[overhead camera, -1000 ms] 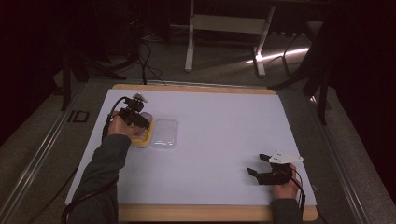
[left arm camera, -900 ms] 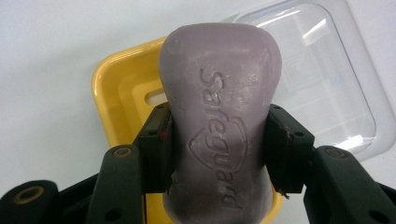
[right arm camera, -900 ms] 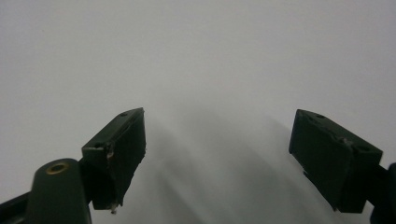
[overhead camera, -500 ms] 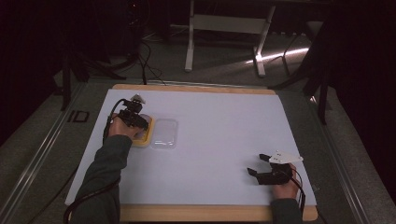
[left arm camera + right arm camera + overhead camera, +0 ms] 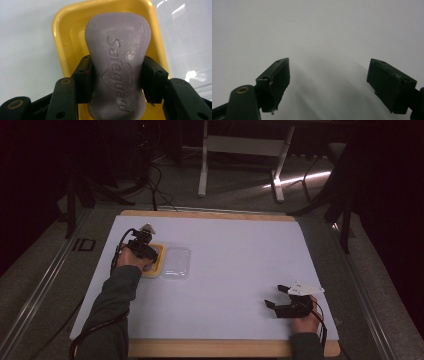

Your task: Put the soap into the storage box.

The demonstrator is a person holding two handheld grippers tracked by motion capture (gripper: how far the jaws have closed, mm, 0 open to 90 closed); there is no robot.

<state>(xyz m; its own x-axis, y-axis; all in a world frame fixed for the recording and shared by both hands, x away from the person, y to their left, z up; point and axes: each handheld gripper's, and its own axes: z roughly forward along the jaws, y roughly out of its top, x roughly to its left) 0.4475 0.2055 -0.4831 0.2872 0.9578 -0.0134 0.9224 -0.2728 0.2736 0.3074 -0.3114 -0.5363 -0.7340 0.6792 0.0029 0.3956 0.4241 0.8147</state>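
OK, quick notes:

1. Left gripper (image 5: 116, 80) is clamped on the soap bar (image 5: 117, 60). Pads (image 5: 83, 77) press both long sides at the bar's narrowed waist, lower half of the bar as seen in the left gripper view.
2. Soap bar sits over the yellow dish (image 5: 67, 45), long axis along the dish. Can't tell if it's resting on the dish floor or just off it. In the high view the left gripper (image 5: 145, 251) covers the yellow dish (image 5: 156, 265) at the table's left side.
3. Clear lid (image 5: 177, 263) lies flat just beside the dish on its right, touching or nearly so, can't tell which.
4. Right gripper (image 5: 329, 82) has jaws wide apart, nothing between them, idle over bare white table (image 5: 317, 30). In the high view, right gripper (image 5: 274, 296) is near the front right, well apart from the dish.
5. Handling, my read: bar is rigid, smooth, rounded, prob waxy, so slip risk is the main thing. Moderate weight, not fragile, but hard pads could dent or scuff the surface.
6. Grip pt: waist is the right spot, since the wider ends resist sliding out either way. Keep squeeze firm but not crushing, avoid the tapered ends.
7. Dish looks light plastic, so it could shift if the bar drags on it.
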